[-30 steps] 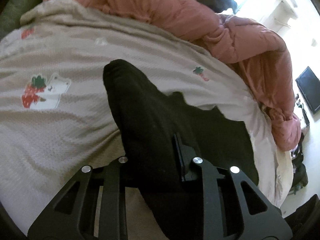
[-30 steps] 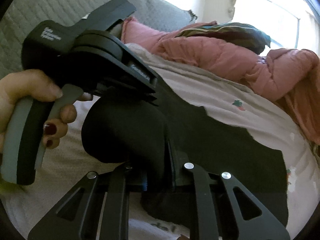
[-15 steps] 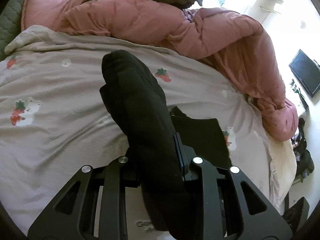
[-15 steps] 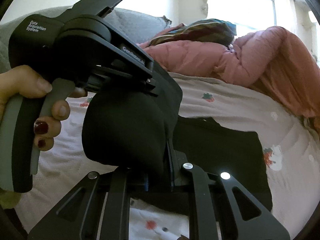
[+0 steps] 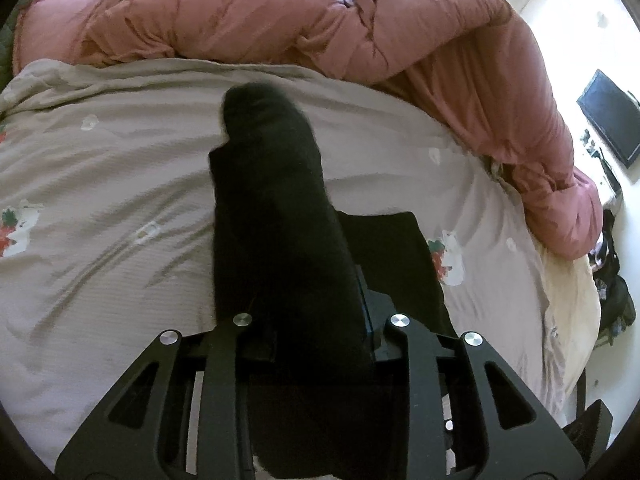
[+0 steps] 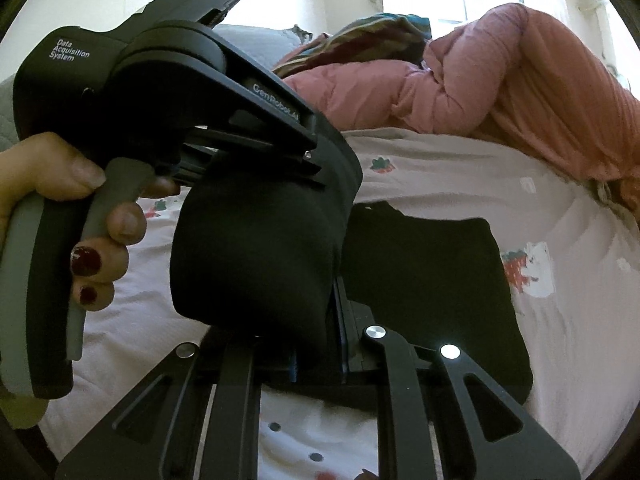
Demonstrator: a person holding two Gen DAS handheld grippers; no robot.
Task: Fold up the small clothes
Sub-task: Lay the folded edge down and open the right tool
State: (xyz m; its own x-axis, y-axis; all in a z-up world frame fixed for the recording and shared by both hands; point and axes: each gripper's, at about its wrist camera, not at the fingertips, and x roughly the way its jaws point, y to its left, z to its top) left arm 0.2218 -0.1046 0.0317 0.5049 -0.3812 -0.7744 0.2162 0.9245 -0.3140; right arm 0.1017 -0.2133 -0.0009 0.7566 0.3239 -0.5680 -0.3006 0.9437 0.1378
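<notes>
A black garment (image 5: 280, 220) lies partly flat on the bed, and one edge of it is lifted and bunched. My left gripper (image 5: 308, 308) has this bunched edge between its fingers; its jaws are opening slightly while the pads still touch the cloth. In the right wrist view my right gripper (image 6: 316, 344) is shut on a thick fold of the same black garment (image 6: 256, 264). The left gripper (image 6: 312, 160), held by a hand (image 6: 80, 200), grips the fold just above and behind it. The flat part (image 6: 432, 280) spreads to the right. Cloth hides the fingertips.
The bed sheet (image 5: 100, 200) is pale with strawberry prints. A bulky pink duvet (image 5: 360, 32) is heaped along the far side and right edge. A dark screen (image 5: 608, 116) stands off the bed at the right. A grey quilted headboard (image 6: 256, 44) is behind.
Both grippers have carried the lifted black edge across the bed toward the pink duvet. The flat black part now shows smaller and folded under. The left wrist has rolled a little.
</notes>
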